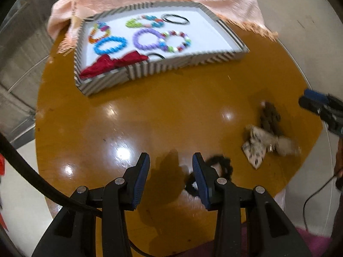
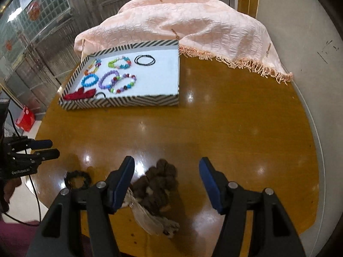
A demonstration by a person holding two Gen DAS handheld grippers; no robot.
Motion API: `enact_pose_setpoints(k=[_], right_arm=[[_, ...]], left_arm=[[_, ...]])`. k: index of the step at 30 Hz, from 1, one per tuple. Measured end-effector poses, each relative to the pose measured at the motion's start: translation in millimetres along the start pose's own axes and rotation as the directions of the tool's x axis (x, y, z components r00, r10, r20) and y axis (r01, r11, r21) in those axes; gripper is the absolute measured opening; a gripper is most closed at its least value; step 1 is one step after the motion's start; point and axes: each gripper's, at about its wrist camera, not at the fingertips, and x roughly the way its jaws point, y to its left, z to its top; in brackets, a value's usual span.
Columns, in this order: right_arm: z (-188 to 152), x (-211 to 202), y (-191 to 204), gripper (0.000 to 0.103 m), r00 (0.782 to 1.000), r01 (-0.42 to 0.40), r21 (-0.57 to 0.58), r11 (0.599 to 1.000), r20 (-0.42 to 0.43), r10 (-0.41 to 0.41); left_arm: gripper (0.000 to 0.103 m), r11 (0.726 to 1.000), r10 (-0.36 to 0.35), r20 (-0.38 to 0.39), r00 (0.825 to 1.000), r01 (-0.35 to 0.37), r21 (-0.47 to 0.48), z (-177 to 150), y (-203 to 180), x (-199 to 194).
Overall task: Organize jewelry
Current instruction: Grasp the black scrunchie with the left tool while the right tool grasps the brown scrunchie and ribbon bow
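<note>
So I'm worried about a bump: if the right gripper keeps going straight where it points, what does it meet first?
Most likely the brown scrunchie, which lies between the open fingers of the right gripper and just ahead. Depth is hard to judge, so the table could come first.

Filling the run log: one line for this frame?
left tool: open, beside black scrunchie | right tool: open over brown scrunchie | tray: bracelets in

My left gripper (image 1: pixel 170 162) points steeply down, jaws apart with nothing between the pads. My right gripper (image 2: pixel 166 168) tilts down too, jaws spread wide and empty. From the right wrist camera, the left one sits at nine o'clock, a hand (image 2: pixel 8 189) beneath it.
</note>
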Motion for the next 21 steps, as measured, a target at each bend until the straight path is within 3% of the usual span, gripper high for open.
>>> enact_pose_setpoints(k=[3, 9, 14, 19, 21], right_arm=[[-10.2, -1.1, -3.3, 0.066, 1.000, 0.003, 0.000, 1.000, -0.016, -0.003], [-33.7, -2.4, 5.5, 0.065, 0.996, -0.078, -0.047, 0.996, -0.056, 0.075], [-49.1, 11.8, 21.3, 0.065, 0.990, -0.107, -0.112, 0.988, -0.107, 0.095], [-52.4, 27.3, 31.8, 0.065, 0.984, -0.142, -0.105, 0.984, -0.126, 0.128], [-52.8, 38.4, 34.3, 0.065, 0.986, -0.115, -0.097, 0.989, -0.135, 0.102]], left_arm=[[0.035, 0.999, -0.004, -0.039, 0.999, 0.006, 0.051, -11.8, -8.9, 10.6], [0.035, 0.996, -0.004, -0.071, 0.997, 0.010, 0.089, -24.5, -15.8, 23.3], [0.036, 0.996, -0.005, -0.077, 0.997, 0.011, 0.088, -25.9, -18.0, 30.0], [0.039, 0.995, 0.023, -0.055, 0.998, -0.018, 0.100, -22.8, -22.1, 38.9], [0.039, 0.992, 0.038, -0.048, 0.998, -0.032, 0.121, -19.7, -26.6, 41.2]])
